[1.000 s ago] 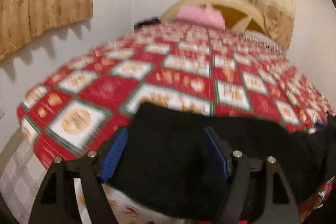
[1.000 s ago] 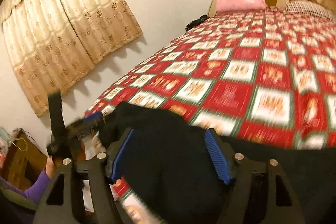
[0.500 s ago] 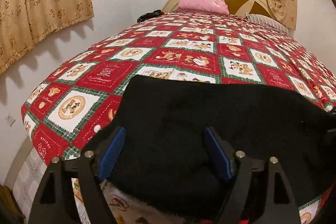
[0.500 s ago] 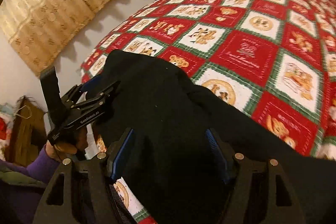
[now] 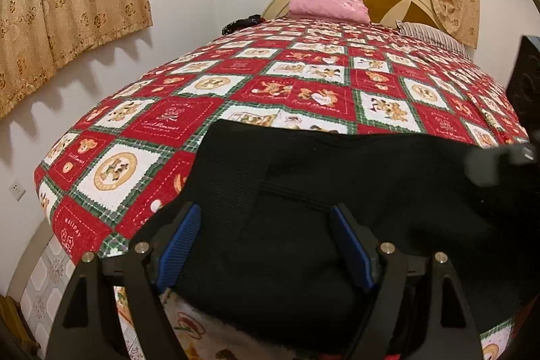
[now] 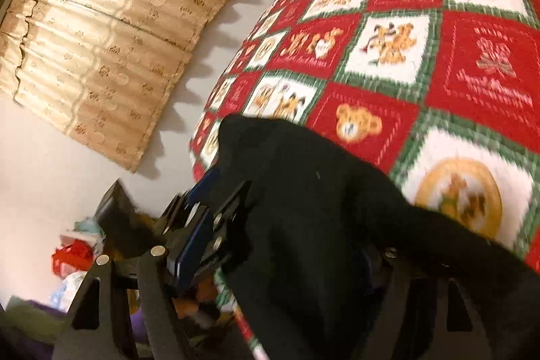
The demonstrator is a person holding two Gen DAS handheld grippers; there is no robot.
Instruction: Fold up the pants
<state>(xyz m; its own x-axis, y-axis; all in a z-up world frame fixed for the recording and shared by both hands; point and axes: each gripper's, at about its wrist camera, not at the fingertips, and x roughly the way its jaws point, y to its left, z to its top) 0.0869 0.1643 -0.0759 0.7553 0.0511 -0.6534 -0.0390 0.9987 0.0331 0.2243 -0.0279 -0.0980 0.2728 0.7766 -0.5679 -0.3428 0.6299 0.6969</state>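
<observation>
Item under inspection: black pants (image 5: 303,191), lying across the near edge of the bed on the red patchwork bedspread (image 5: 162,123), towards its near left corner. Far hem flat on the cover. Near portion bunched and spilling over the edge.

Left gripper (image 5: 266,225): jaws spread and just opened further. Bunched cloth between the blue pads, no firm pinch evident.

Right gripper (image 6: 283,245): jaws spread wide, likewise just opened further. Cloth between them and draped over the right-hand finger.

Handling, as judged: soft ribbed knit, light and fully limp. Unlikely to hold an edge unaided, likely to sag and drag on the cover. Not fragile, not slippery. Best taken at a seamed edge, waistband or hem, one corner per gripper and well apart, so the fold line stays taut.

Hidden or unclear:
- Waistband and leg ends not distinguishable, black on black.
- Layer count in the bunch not readable.
- Right portion of the garment cut off in the left wrist view.
- Right pad of the right gripper buried under cloth.
- Right wrist view blurred.
</observation>
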